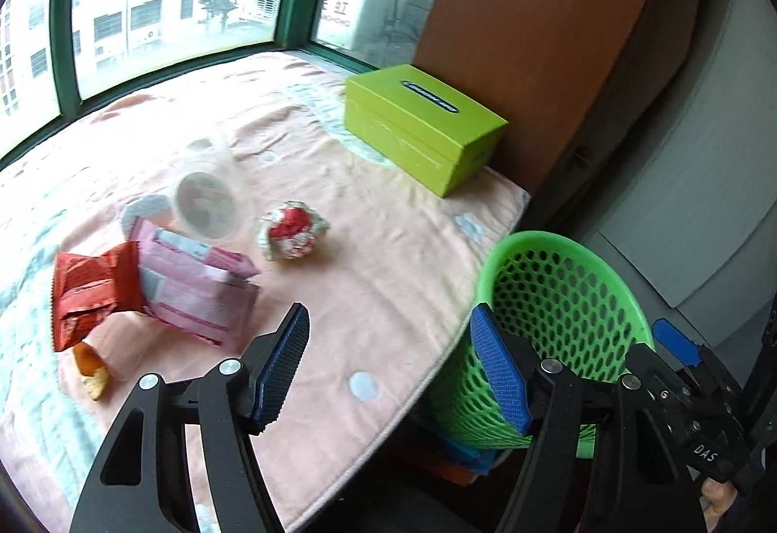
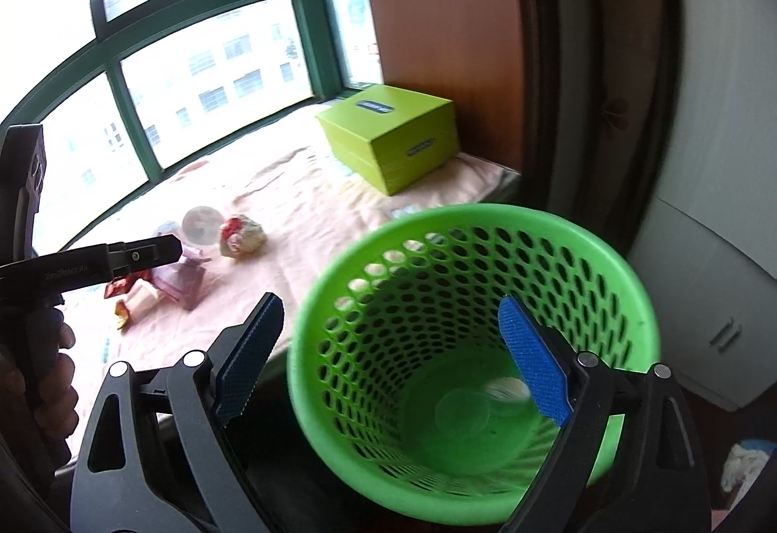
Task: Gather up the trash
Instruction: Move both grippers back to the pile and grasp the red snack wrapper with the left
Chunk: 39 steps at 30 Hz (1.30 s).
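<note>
Green basket sits between the right hand-held gripper's parted jaws.

Perforated glossy plastic basket

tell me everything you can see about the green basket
The green basket is a round, bright green bin that looks like plastic, with a smooth solid rim and walls pierced all over by rows of oval holes. It stands beside the edge of the pink blanket, below the level of that surface, its mouth open upward and seemingly tilted toward the camera. A pale, blurred piece or two lie on its bottom. The right gripper hangs open over its mouth; whether it touches the rim cannot be told.
</note>
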Each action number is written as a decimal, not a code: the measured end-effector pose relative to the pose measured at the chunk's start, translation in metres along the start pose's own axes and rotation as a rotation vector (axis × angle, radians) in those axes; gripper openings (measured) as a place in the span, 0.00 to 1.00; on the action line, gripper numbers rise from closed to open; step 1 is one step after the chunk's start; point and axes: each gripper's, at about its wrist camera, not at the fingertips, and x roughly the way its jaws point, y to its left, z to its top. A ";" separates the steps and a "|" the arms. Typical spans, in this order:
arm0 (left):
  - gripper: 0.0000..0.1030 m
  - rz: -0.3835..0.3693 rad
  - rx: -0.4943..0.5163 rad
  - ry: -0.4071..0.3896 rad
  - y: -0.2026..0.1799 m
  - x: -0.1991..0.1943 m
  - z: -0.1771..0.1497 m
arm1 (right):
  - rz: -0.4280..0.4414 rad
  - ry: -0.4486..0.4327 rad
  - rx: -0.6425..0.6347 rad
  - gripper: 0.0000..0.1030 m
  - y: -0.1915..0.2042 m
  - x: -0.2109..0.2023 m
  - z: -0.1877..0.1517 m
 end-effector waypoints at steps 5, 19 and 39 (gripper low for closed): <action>0.65 0.086 -0.075 -0.029 0.050 -0.016 0.003 | 0.053 -0.002 -0.044 0.88 0.029 0.011 0.009; 0.79 0.244 -0.263 -0.058 0.178 -0.035 0.002 | 0.156 0.026 -0.120 0.89 0.088 0.039 0.021; 0.78 0.058 -0.397 0.014 0.257 0.002 -0.007 | 0.201 0.068 -0.162 0.89 0.133 0.076 0.030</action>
